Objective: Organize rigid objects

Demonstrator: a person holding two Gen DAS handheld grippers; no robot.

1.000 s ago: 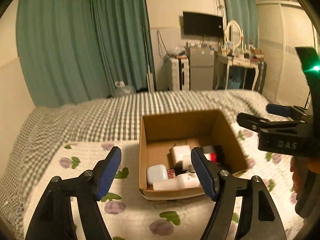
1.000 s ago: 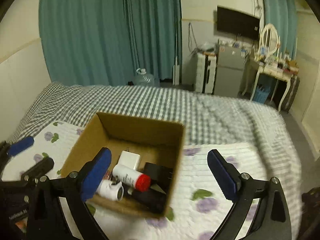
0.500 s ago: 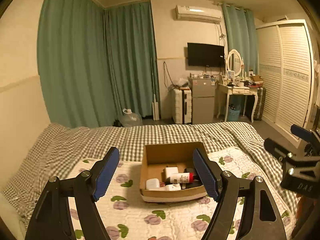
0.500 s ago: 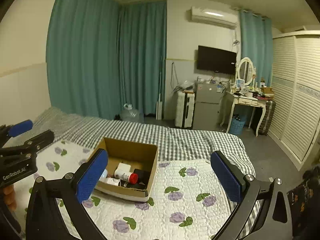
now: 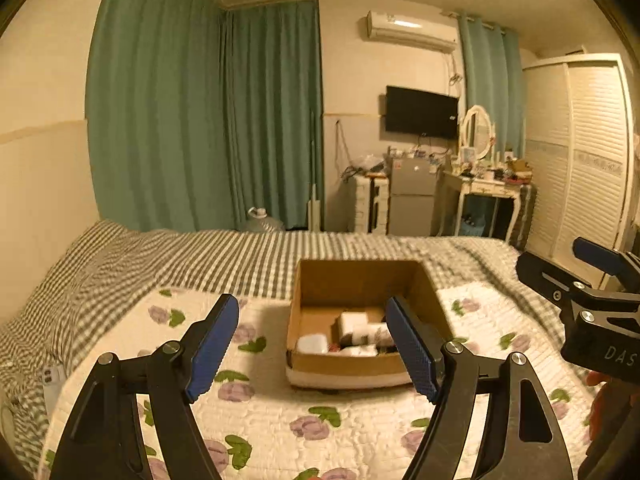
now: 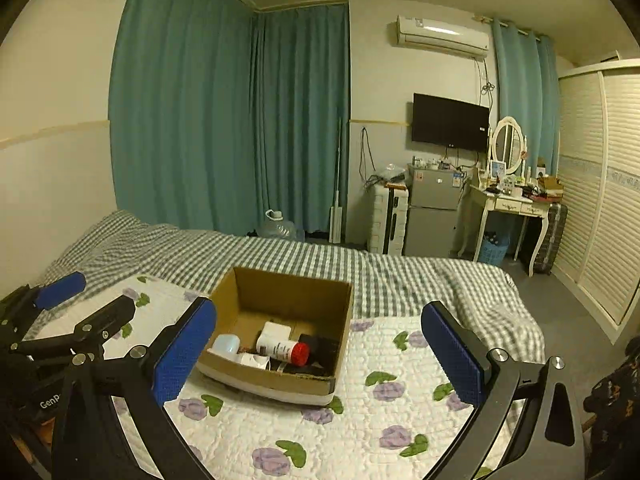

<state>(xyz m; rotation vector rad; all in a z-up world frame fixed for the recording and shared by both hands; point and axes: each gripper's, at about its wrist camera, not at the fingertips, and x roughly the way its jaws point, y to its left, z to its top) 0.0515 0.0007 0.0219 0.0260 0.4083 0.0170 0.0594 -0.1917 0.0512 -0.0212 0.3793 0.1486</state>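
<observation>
The open brown cardboard box point(image 6: 280, 332) sits on the white floral quilt point(image 6: 360, 420), straight ahead of both grippers and well apart from them. Inside it, a white bottle with a red cap point(image 6: 283, 350) lies on its side, long axis running left-right, cap to the right. The left gripper point(image 5: 316, 344) and right gripper point(image 6: 320, 352) both gape wide and hold nothing; the right looks slightly nearer the cap end.

Open cardboard box point(image 5: 362, 280) on flowered quilt point(image 5: 280, 412), white items inside; left gripper point(image 5: 316, 344) spread wide nearby, empty; right gripper point(image 5: 568, 276) at far right.
</observation>
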